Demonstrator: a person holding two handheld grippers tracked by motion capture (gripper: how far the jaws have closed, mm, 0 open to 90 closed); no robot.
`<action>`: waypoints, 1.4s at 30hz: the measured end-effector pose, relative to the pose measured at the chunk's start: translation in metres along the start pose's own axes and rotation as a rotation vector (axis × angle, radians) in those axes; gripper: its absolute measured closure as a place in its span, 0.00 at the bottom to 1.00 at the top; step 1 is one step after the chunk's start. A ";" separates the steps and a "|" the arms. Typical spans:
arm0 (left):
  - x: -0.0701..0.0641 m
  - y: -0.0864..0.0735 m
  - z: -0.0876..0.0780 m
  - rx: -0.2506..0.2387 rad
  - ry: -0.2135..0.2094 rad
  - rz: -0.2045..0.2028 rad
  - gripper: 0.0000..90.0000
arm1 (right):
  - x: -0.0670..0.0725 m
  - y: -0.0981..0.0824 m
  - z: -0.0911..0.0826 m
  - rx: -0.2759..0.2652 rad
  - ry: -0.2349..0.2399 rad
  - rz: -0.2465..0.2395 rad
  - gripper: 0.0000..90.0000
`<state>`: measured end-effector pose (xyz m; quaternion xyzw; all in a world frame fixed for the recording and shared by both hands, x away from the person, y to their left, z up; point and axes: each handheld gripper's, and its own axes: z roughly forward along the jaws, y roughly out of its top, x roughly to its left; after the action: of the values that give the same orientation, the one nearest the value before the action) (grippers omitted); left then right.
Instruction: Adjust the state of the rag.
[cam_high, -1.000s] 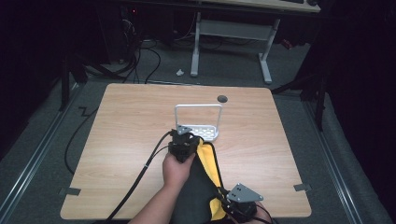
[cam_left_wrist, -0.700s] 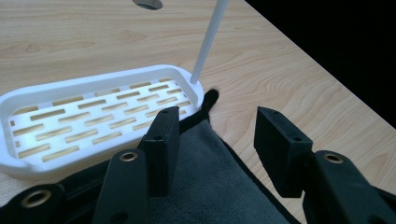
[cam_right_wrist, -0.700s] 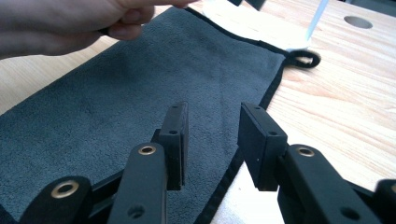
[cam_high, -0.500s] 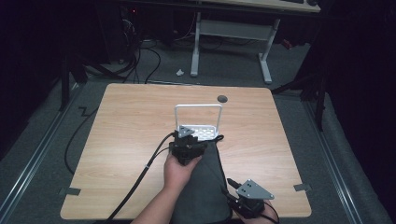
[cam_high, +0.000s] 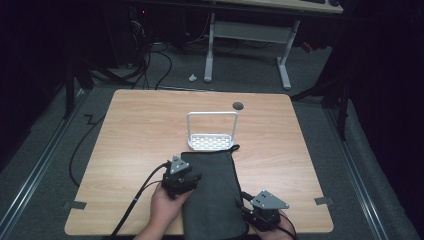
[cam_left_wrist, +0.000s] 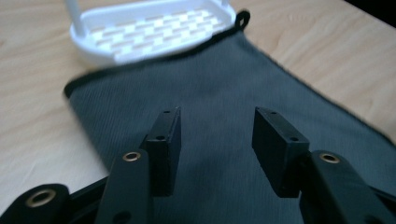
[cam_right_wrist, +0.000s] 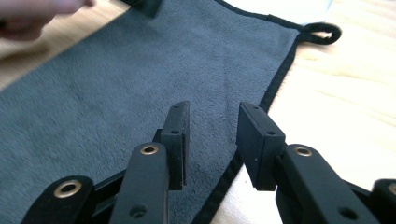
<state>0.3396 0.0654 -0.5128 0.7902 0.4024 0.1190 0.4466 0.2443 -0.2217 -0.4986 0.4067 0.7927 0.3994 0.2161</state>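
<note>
Left third of the high view: bare table (cam_high: 125, 140), cable trailing off the lower edge. No items there.

Lower centre-left: left gripper (cam_high: 186, 183) sits on the towel's left edge, hand (cam_high: 162, 212) behind it. In the left gripper view its jaws stand spread w/ nothing between them, just above the cloth. Probably there to pin or smooth that side; can't tell if the tips touch the fabric.

Centre: grey towel (cam_high: 212, 192) lies flat, a long strip from the lower edge of the frame up to mid-table. Its top end meets the rack (cam_high: 212, 141), a white slotted base w/ a hoop handle standing up. The left gripper view shows the rack's base overlapping or touching the towel's top edge; can't tell which. A loop (cam_right_wrist: 322, 31) at the towel's top right corner rests on the wood beside the rack.

Lower centre-right: right gripper (cam_high: 256, 215) sits at the towel's right hem near the bottom edge. In the right gripper view its jaws are parted, empty, straddling the black-bound hem – lined up for a pinch, I'd guess, for folding or lifting.

Right third: bare wood; small dark hole (cam_high: 238, 105) in the upper centre of the table.
</note>
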 end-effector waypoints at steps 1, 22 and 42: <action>0.000 -0.005 -0.003 0.007 -0.001 0.000 0.60 | -0.002 0.001 0.001 -0.005 -0.004 0.008 0.73; -0.003 -0.023 0.001 0.083 0.011 0.098 0.91 | -0.039 0.047 0.108 0.159 -0.043 0.008 0.86; -0.007 -0.035 -0.017 0.116 -0.095 0.141 0.94 | -0.023 0.020 0.075 0.137 0.015 -0.001 0.92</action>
<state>0.3074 0.0805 -0.5303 0.8459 0.3303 0.0890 0.4092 0.3169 -0.1991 -0.5258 0.4170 0.8200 0.3471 0.1823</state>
